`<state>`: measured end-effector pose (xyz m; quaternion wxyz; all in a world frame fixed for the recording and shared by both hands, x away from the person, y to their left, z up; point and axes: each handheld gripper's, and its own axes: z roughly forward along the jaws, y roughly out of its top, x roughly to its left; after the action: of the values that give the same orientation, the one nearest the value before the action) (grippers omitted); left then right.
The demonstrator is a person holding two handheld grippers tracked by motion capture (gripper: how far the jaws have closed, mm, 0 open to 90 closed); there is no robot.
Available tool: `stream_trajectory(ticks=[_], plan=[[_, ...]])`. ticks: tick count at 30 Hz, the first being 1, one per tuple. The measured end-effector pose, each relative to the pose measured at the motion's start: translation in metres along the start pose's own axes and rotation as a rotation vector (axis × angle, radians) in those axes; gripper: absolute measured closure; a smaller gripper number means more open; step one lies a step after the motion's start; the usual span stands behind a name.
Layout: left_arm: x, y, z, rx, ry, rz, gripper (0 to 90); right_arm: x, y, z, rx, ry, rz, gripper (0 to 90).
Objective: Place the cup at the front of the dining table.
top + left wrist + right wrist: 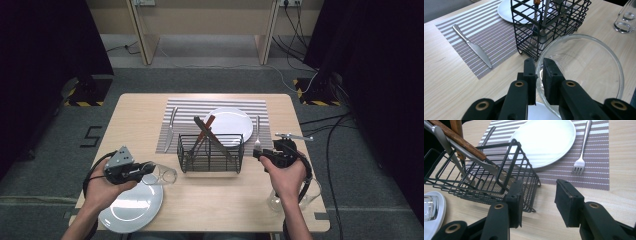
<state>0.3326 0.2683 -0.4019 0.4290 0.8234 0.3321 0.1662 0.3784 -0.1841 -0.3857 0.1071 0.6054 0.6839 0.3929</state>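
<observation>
My left gripper (pixel 147 168) is shut on the rim of a clear drinking glass (pixel 166 175), which it holds tipped on its side just above the edge of a white plate (pixel 131 209) at the front left. In the left gripper view the jaws (pixel 539 72) pinch the glass wall (pixel 584 75), one inside and one outside. My right gripper (pixel 257 153) stands open right of a black wire basket (pixel 211 152), with nothing between its jaws (pixel 537 200). The basket (pixel 486 177) holds several utensils, some with wooden handles.
A striped placemat (pixel 185 110) carries a white plate (pixel 230 125), with a knife (pixel 171 129) on its left and a fork (pixel 257 132) on its right. A second glass (pixel 274 201) stands at the front right by the right forearm. The table's edges lie close on all sides.
</observation>
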Motion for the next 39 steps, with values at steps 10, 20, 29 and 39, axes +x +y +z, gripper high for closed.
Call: stream_trajectory(ticks=[10,20,29,39], plan=[[0.003,0.000,-0.003,-0.005,0.011,-0.002,81.0,0.000,0.000,0.000,0.000,-0.002,0.006,57.8],[0.008,-0.002,-0.005,0.001,0.021,-0.011,81.0,-0.001,0.000,0.000,-0.006,-0.004,0.006,57.8],[0.012,-0.001,-0.006,-0.004,0.030,-0.015,81.0,-0.001,0.000,-0.001,-0.009,-0.005,0.007,57.8],[0.015,-0.001,-0.005,-0.001,0.034,-0.019,81.1,-0.001,0.000,-0.001,-0.015,-0.005,0.008,57.8]])
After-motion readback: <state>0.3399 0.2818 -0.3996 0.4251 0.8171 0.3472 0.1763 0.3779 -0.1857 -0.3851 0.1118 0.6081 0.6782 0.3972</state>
